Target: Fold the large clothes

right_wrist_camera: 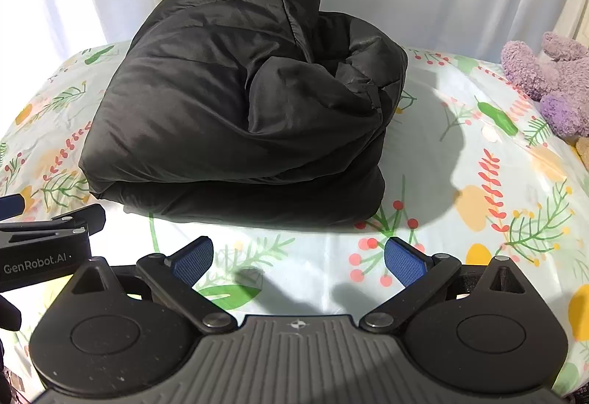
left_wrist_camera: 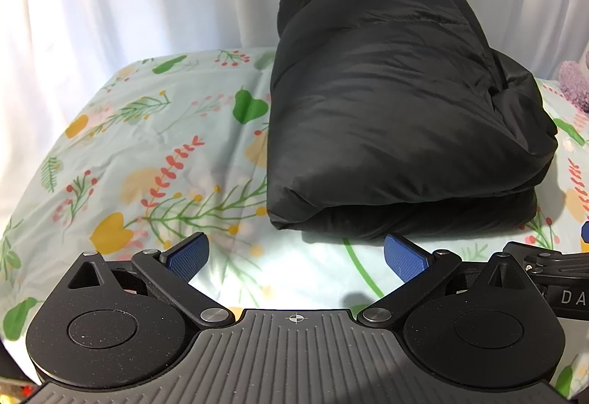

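Your left gripper [left_wrist_camera: 296, 256] has a black body with two round discs, silver screws and blue bumpy pads [left_wrist_camera: 187, 256]. A grey ribbed plate sits at 6 o'clock. Your right gripper [right_wrist_camera: 298, 258] looks the same. White letters show at 9 o'clock.

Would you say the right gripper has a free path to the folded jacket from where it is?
Probably yes: the right gripper is open, and only bare sheet lies between it and the jacket.
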`<state>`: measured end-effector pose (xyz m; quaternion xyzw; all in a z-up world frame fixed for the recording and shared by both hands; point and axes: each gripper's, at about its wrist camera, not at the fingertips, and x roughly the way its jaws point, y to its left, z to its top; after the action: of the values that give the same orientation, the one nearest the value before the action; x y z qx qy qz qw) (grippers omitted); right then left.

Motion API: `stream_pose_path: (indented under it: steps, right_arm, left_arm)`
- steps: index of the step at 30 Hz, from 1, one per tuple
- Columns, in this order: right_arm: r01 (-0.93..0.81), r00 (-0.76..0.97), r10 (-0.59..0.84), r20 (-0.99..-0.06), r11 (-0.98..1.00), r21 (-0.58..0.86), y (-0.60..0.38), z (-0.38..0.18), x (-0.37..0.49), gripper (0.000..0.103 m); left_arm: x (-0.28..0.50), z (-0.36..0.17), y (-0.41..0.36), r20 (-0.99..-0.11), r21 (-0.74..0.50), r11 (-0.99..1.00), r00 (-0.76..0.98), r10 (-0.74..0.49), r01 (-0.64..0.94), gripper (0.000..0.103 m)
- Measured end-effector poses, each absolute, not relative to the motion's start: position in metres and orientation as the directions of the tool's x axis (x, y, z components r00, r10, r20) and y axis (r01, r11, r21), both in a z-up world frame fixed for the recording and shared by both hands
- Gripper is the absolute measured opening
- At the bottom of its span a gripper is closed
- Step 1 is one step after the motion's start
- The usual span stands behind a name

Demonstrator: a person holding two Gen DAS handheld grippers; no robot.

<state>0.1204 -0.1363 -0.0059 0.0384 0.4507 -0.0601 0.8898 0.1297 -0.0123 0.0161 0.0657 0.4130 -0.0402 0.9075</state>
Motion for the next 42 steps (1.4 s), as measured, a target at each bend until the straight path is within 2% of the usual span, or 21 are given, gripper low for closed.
stream_pose_path:
  steps: [42]
  right_arm:
    - [0.142,0.593,-0.073,-0.802,0.990,0.014,-0.1392,-0.0032,0.1213,0.100]
  left_arm:
    - [0.1290,0.0149,-0.0143,-0.770,0.100,0.985,0.638,-0.015,0.144,0.103]
